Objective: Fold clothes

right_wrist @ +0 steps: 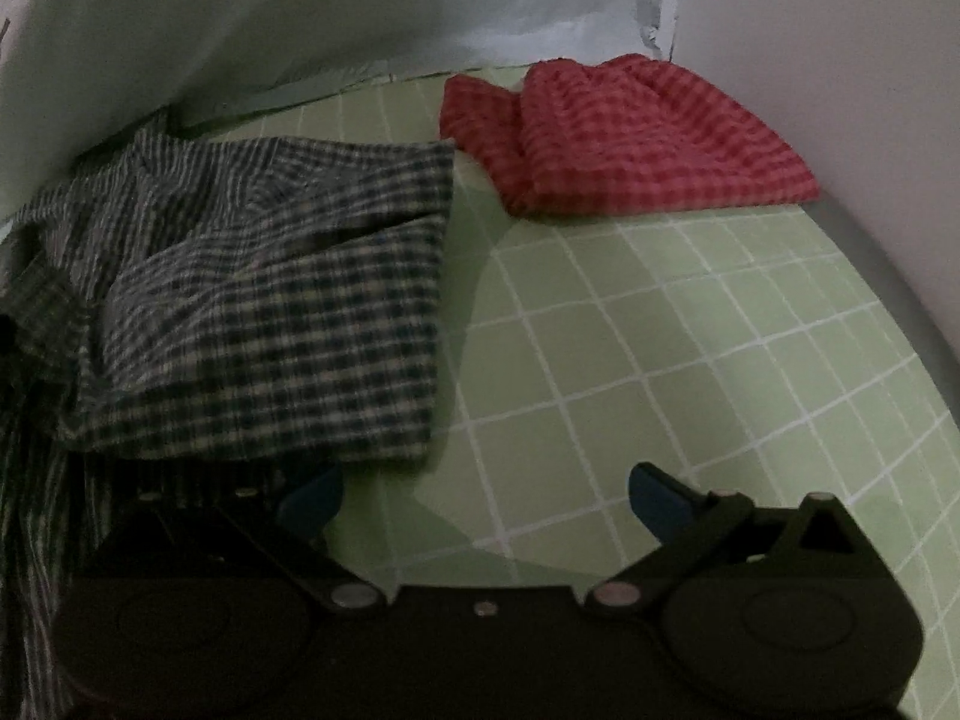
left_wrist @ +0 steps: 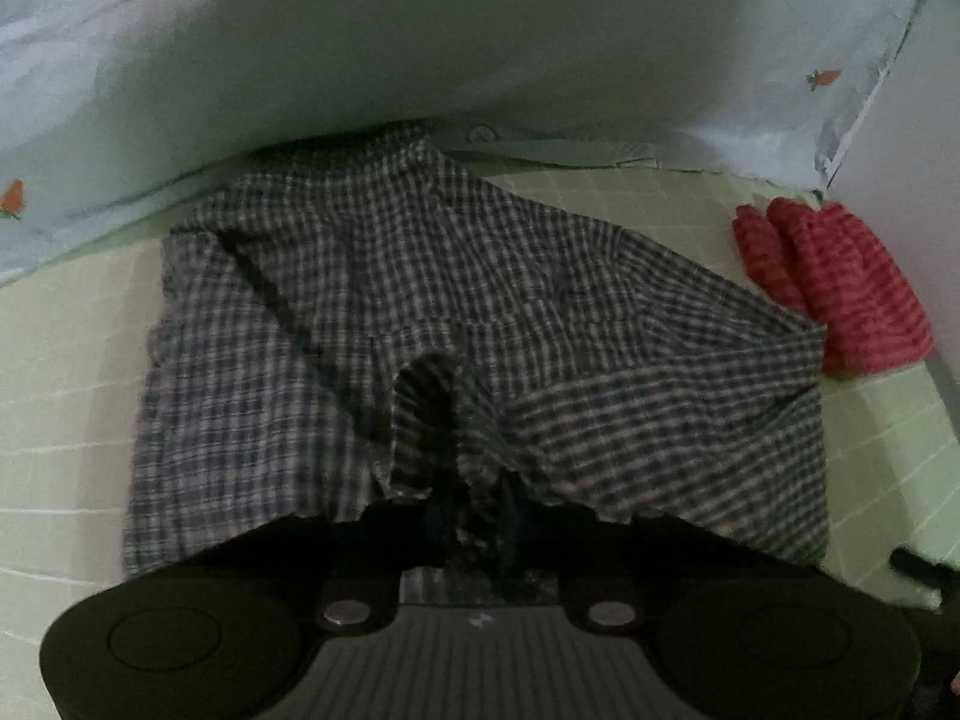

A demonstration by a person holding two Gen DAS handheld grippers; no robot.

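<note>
Checked cloth (left_wrist: 372, 312) bunches in my closed left fingers (left_wrist: 474, 510); right fingers (right_wrist: 486, 504) gape empty; carry the fold level.

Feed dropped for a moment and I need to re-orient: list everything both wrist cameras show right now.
Checked garment: one, dark grey and white, partly folded on the mat, near edge bunched in the left gripper.
Folded cloth: one, red checked, on the far right of the mat by the white wall, lying beside the checked garment.
Mat: one, light green with a white grid, under both cloths.
Printed sheet: one, pale blue with small orange fruit motifs, along the back.
White wall: one, right side.
Left gripper: one, black, shut on the checked garment.
Right gripper: one, black with blue pads, open, low over the mat beside the garment's right edge.
</note>
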